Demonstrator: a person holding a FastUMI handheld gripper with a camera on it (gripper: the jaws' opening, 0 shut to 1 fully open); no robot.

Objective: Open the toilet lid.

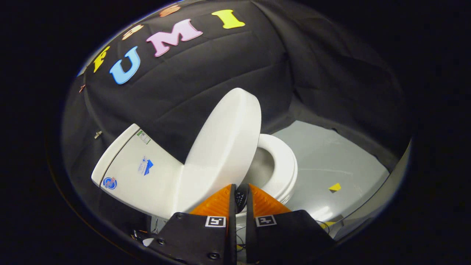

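Lid (220,147) raised between tank (140,173) and seat (283,162).

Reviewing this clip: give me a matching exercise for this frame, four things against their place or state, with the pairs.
Things:
1. toilet lid
2. toilet seat
3. tank
4. gripper

Places or states:
A. fingers nearly closed, tips at the lid's lower edge; grip unclear
B. down, flat on the bowl
C. raised, leaning toward the tank
D. behind the lid, stickers on its side

Pairs: 1-C, 2-B, 3-D, 4-A
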